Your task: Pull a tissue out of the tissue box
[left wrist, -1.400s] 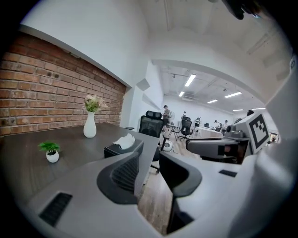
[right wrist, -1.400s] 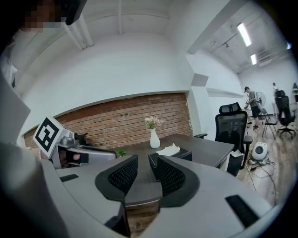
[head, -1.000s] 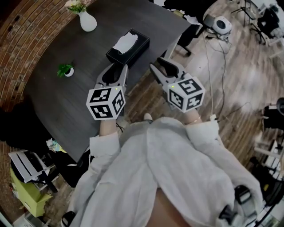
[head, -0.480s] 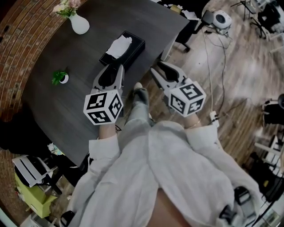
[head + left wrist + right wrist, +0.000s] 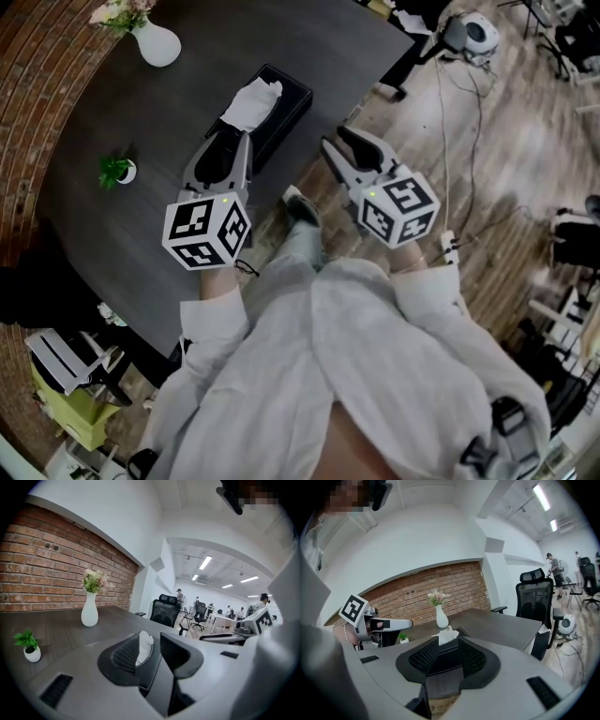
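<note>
The head view is dim and muted: the dark table (image 5: 141, 122) swallows detail, the white tissue (image 5: 251, 101) is its brightest patch, and straight lines bow toward the frame edges. Both gripper views are brighter, lit from above by ceiling strip lights (image 5: 205, 563) that blow out to plain white, while the pale wall (image 5: 440, 541) glows evenly. Their 4 corners fall to black in a round vignette. The closest foreground is soft and out of focus; shadows are faint.
</note>
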